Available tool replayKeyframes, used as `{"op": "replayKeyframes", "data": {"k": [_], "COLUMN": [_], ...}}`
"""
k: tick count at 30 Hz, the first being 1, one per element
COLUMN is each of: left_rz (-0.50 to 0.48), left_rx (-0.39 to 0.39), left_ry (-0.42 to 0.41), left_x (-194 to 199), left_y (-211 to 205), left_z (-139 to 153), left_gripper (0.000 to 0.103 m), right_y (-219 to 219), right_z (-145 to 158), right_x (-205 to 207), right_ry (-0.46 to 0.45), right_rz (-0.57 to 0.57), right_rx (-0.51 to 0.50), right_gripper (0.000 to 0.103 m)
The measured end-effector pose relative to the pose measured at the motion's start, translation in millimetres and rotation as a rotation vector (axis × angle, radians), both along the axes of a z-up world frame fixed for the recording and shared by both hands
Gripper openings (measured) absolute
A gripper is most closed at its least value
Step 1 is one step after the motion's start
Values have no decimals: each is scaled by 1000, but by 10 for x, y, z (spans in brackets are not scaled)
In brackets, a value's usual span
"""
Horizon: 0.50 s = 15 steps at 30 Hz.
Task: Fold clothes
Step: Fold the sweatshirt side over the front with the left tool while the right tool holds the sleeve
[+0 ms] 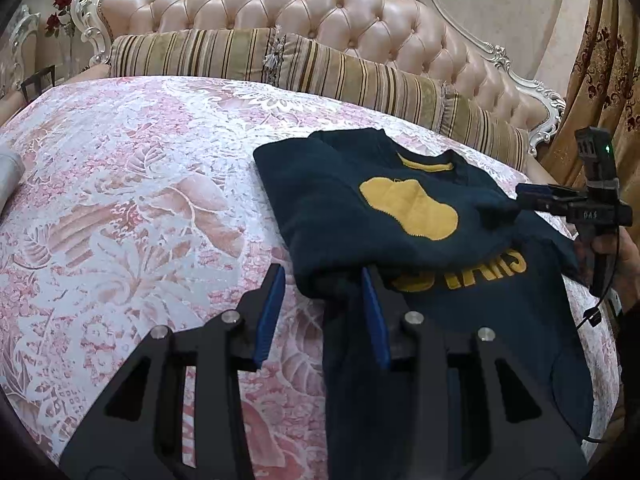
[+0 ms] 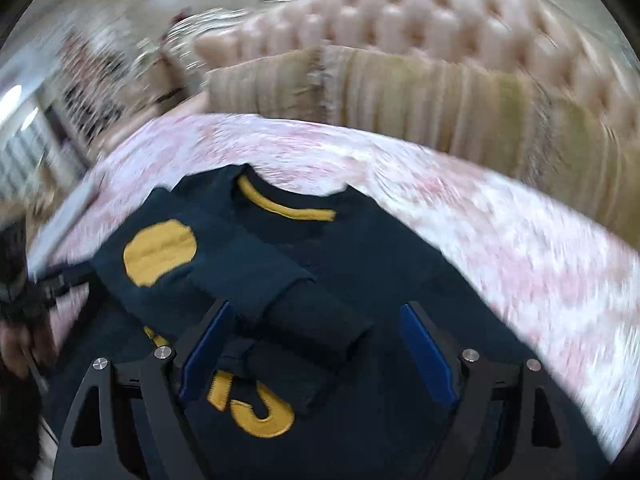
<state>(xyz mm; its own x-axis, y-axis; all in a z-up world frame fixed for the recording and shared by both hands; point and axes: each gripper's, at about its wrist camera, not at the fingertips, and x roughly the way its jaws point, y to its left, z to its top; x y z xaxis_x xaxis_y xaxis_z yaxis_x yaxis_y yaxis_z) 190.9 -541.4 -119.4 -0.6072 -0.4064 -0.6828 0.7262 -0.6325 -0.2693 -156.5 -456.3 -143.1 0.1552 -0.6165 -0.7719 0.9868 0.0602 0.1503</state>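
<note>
Sleeve folded across the sweatshirt (image 2: 360, 264); right tool (image 2: 320, 344) stands open over the cuff, left tool (image 1: 324, 312) open at six o'clock; next, fold the hem.

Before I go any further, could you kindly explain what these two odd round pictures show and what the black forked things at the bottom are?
There is no robot here: a person holds a hand-held two-finger gripper in each hand, and each carries a wide-angle camera looking along its fingers. One picture comes from the left gripper, the other from the right gripper; the second is blurred.

They are working on a bed with a pink patterned bedspread, striped pillows and a padded headboard. On it lies a dark blue sweatshirt with yellow lettering, one sleeve folded across the chest.

The left gripper sits at the shirt's edge with open jaws, holding nothing. The right gripper is wide open over the sleeve cuff, not gripping it.
</note>
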Motion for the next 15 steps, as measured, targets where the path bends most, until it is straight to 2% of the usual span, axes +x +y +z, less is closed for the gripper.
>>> {"op": "replayKeyframes", "data": {"k": [3, 5, 6, 7, 9, 14, 15], "left_rz": [3, 2, 3, 4, 9, 9, 9], "left_rx": [7, 4, 1, -1, 1, 0, 0], "left_ry": [13, 18, 19, 21, 29, 34, 33], "left_x": [7, 9, 10, 13, 25, 23, 22], "left_y": [-16, -13, -11, -10, -23, -30, -31], "left_z": [3, 14, 19, 25, 31, 37, 36], "left_gripper": [43, 43, 43, 43, 43, 43, 43], "right_y": [-102, -203, -265, -319, -391, -476, -484], "right_z": [6, -14, -39, -76, -175, -251, -246], "right_x": [20, -35, -83, -120, -136, -120, -128], "right_ry": [-18, -41, -79, -114, -125, -136, -133], "right_rz": [155, 207, 230, 253, 288, 343, 332], "right_rx": [39, 66, 86, 108, 160, 201, 202], "right_gripper": [85, 79, 73, 62, 50, 45, 40]}}
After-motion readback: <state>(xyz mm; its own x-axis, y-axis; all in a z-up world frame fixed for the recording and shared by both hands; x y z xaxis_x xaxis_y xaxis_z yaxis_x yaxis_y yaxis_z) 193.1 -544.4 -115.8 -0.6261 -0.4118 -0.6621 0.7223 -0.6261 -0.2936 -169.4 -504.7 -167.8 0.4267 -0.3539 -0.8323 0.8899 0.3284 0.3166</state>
